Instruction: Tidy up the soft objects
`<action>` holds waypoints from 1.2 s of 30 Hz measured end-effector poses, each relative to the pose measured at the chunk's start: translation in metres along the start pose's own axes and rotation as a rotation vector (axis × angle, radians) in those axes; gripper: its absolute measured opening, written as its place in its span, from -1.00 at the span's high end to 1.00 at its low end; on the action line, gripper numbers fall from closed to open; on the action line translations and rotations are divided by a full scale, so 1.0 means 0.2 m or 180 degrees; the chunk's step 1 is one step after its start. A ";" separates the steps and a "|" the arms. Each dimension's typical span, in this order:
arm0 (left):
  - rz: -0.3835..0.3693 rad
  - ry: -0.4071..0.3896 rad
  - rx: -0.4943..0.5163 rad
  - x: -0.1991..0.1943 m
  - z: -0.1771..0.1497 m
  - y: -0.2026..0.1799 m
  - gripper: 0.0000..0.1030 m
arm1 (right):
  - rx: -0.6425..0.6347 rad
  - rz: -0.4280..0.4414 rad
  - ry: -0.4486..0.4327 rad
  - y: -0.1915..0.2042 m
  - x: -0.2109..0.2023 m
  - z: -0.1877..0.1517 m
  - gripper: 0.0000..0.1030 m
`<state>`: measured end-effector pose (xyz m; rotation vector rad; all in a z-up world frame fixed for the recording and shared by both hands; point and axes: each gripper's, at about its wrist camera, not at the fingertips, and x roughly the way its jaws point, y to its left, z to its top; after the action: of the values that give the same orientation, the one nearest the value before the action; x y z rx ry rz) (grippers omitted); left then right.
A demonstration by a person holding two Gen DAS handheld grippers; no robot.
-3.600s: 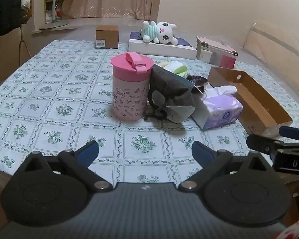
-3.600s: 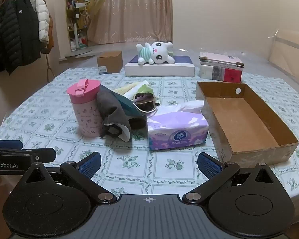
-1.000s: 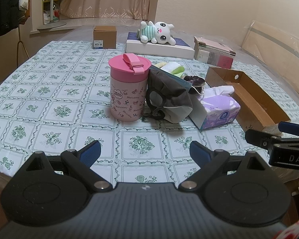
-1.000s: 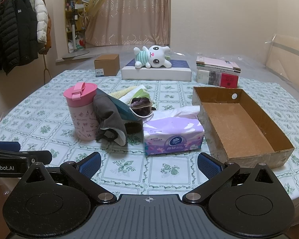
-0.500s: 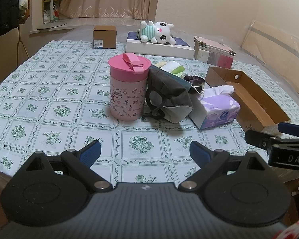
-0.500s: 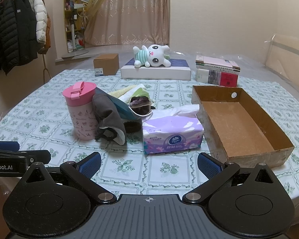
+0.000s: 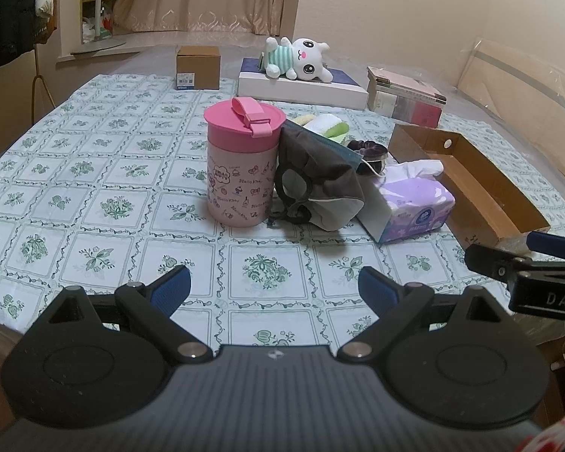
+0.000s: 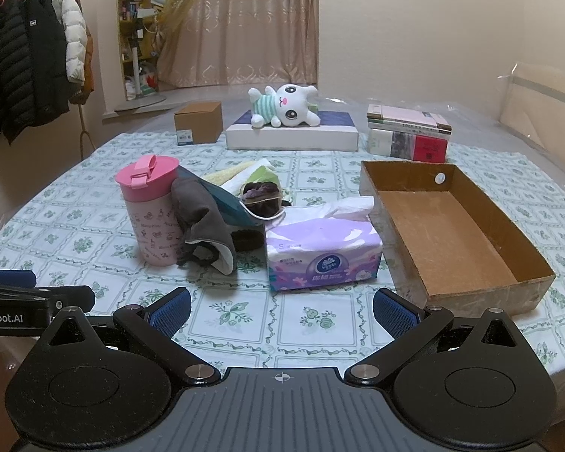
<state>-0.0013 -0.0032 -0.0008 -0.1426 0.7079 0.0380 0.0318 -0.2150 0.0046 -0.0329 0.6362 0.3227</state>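
A heap of soft things lies mid-table: a grey cloth (image 7: 320,192) (image 8: 207,222) leaning on a pink cup (image 7: 243,165) (image 8: 150,211), a dark scrunchie (image 8: 261,197), a yellow-green towel (image 7: 326,126) and a purple tissue pack (image 7: 410,207) (image 8: 322,252). An empty cardboard box (image 8: 452,226) (image 7: 471,177) stands to the right. A plush bunny (image 8: 282,107) (image 7: 297,58) lies on a flat white box at the back. My left gripper (image 7: 273,290) and right gripper (image 8: 280,310) are both open and empty over the near table edge.
A small brown carton (image 8: 199,122) and a stack of books (image 8: 408,137) sit at the back of the table. Coats (image 8: 26,60) hang on a rack to the left. The tablecloth (image 7: 94,173) has a green floral pattern.
Both grippers have drawn back slightly from the heap since the earliest frames. In the last second almost nothing has moved. Both stay open.
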 end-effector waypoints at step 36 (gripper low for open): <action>-0.0259 -0.0089 -0.0183 0.75 0.35 -0.21 -0.01 | 0.0035 -0.0140 0.0181 -0.31 0.50 0.05 -0.98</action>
<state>0.1601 -0.0370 -0.0412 -0.2253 0.6728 -0.0174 0.1327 -0.2435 -0.0502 -0.0455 0.6926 0.2763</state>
